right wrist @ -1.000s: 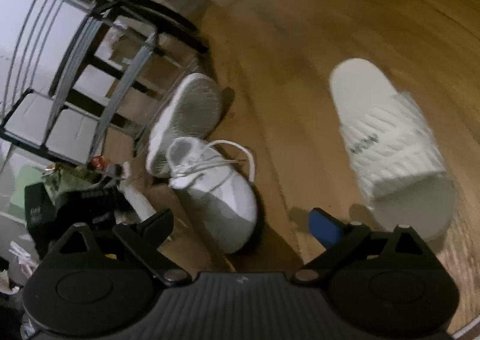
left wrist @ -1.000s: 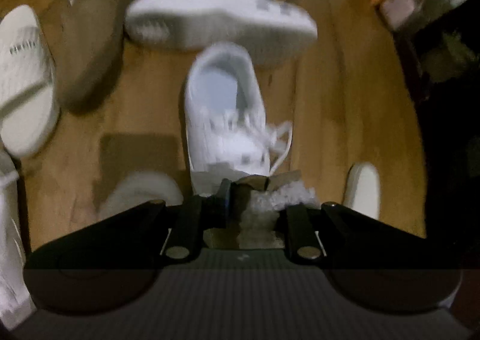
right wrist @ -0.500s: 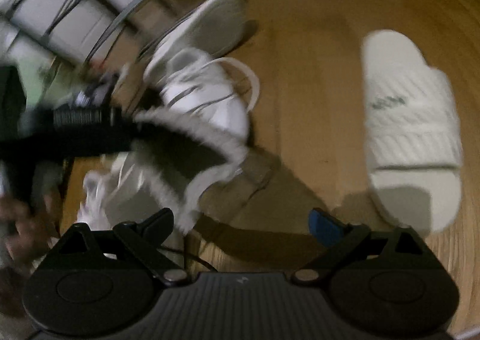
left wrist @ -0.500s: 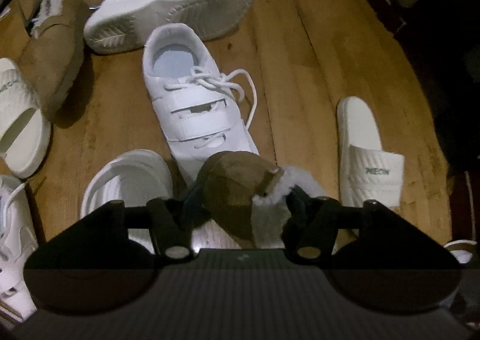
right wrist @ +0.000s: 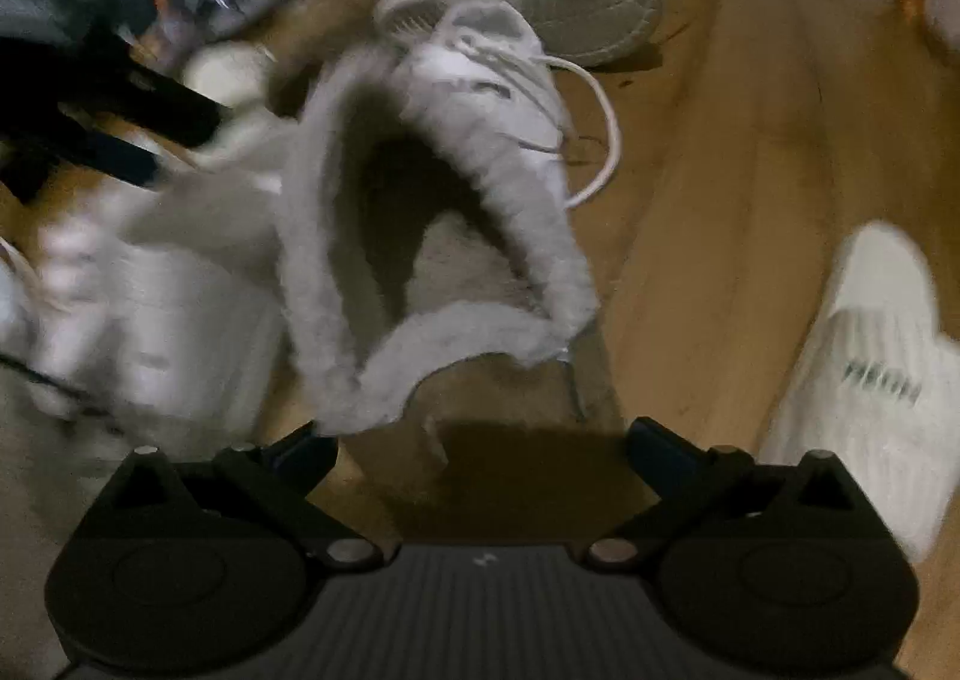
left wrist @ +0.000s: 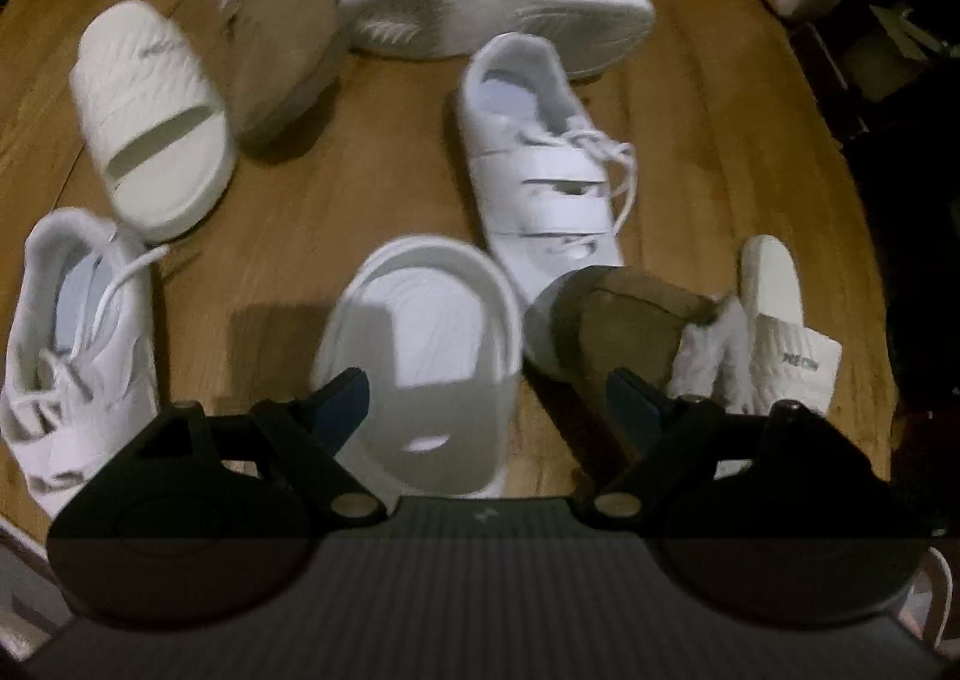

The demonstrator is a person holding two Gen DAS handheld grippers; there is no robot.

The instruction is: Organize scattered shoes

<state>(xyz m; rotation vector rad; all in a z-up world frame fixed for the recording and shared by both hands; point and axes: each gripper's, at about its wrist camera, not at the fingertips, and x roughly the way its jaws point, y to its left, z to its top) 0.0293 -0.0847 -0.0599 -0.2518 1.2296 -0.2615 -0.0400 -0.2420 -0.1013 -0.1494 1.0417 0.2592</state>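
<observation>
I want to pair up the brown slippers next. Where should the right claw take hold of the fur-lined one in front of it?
Probably the fleece collar at the heel end. The brown slipper lies with its opening toward the open right claw, and the fuzzy rim nearest it is a raised edge thin enough to pinch. Come straight in from the heel side, one finger inside the opening, one outside.

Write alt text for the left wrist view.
Open left tongs hover over a white clog on a wooden floor, among scattered white sneakers, white slides and tan fur-lined slippers.
</observation>
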